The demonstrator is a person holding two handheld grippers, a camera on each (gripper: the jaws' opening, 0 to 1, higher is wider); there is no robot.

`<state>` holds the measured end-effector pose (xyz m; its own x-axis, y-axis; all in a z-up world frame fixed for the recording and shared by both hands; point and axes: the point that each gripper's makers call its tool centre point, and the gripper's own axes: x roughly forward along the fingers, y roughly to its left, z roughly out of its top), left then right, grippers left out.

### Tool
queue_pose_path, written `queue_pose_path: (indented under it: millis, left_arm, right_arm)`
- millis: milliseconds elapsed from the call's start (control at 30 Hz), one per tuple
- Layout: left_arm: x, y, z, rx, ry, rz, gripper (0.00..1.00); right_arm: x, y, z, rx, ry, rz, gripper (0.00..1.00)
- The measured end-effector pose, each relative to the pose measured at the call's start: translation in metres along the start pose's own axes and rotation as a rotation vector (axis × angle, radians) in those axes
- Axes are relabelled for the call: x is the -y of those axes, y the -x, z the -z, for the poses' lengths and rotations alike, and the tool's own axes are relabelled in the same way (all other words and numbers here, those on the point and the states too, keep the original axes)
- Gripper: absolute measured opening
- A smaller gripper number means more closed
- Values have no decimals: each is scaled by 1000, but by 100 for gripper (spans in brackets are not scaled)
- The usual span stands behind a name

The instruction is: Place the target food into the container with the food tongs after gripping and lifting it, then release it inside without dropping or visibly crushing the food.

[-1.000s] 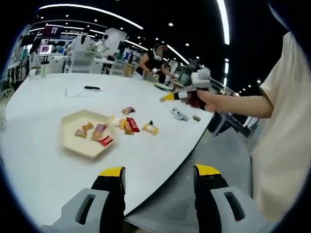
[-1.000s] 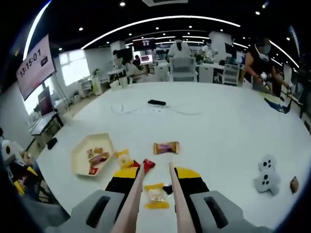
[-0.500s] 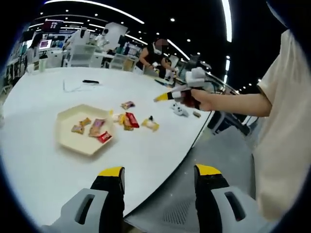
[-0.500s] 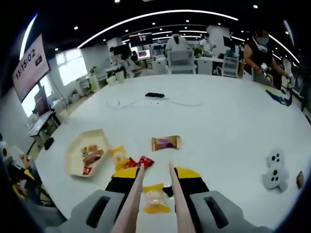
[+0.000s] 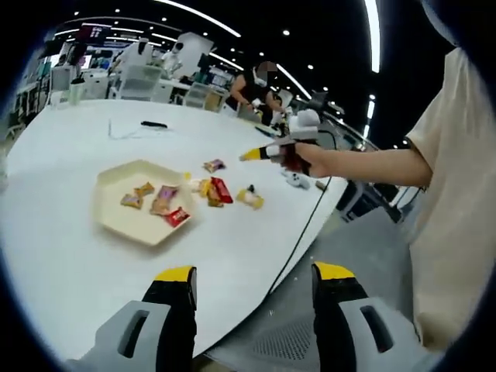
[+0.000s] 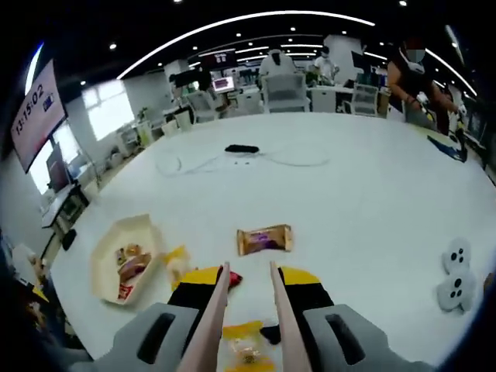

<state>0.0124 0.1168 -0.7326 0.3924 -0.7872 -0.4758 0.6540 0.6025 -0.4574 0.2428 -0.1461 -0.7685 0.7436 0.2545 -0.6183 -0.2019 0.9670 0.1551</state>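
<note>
A cream hexagonal tray (image 5: pixel 130 222) on the white table holds several wrapped snacks (image 5: pixel 159 203). More packets lie loose to its right, among them a yellow one (image 5: pixel 250 198) and a brown one (image 5: pixel 215 165). My left gripper (image 5: pixel 254 273) hangs open off the table's near edge with nothing between its jaws. My right gripper (image 6: pixel 249 277) is shut on a pair of pale food tongs (image 6: pixel 213 314), whose two arms stand apart. The yellow packet (image 6: pixel 246 345) shows low between the tong arms, on the table. The brown packet (image 6: pixel 265 239) lies just ahead and the tray (image 6: pixel 146 230) to the left.
A person's hand holds the right gripper (image 5: pixel 288 149) above the loose snacks. A white toy (image 6: pixel 454 271) lies at the right, with a black object (image 6: pixel 242 149) and a thin cable farther back. People and desks stand beyond the table (image 6: pixel 372 194).
The right gripper view has advanced across the table: the yellow packet has slid lower between the tong arms and the brown packet is nearer. The left gripper view shifted slightly; its jaws stay open.
</note>
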Motion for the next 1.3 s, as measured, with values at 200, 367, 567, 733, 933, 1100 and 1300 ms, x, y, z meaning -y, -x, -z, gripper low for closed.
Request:
queue_pose_path:
  millis: [200, 367, 567, 733, 933, 1100, 1300]
  left_arm:
    - [-5, -4, 3, -9, 18, 2, 60]
    - [-12, -7, 5, -14, 33, 3, 61]
    - [-15, -8, 4, -26, -16, 3, 59]
    - [-16, -11, -3, -17, -23, 8, 60]
    - [-21, -12, -1, -21, -13, 8, 60]
    - [-24, -12, 3, -26, 2, 5, 60]
    - [-26, -12, 2, -26, -11, -4, 59]
  right_arm:
    - [-6, -21, 0, -12, -4, -10, 27]
    - [-6, -31, 0, -22, -5, -12, 27]
    - [1, -47, -1, -32, -57, 5, 27]
    - [7, -60, -3, -40, -98, 22, 27]
    - [2, -71, -10, -41, -54, 13, 27]
    - [3, -79, -15, -45, -25, 14, 27]
    - [-14, -93, -16, -73, 34, -51, 27]
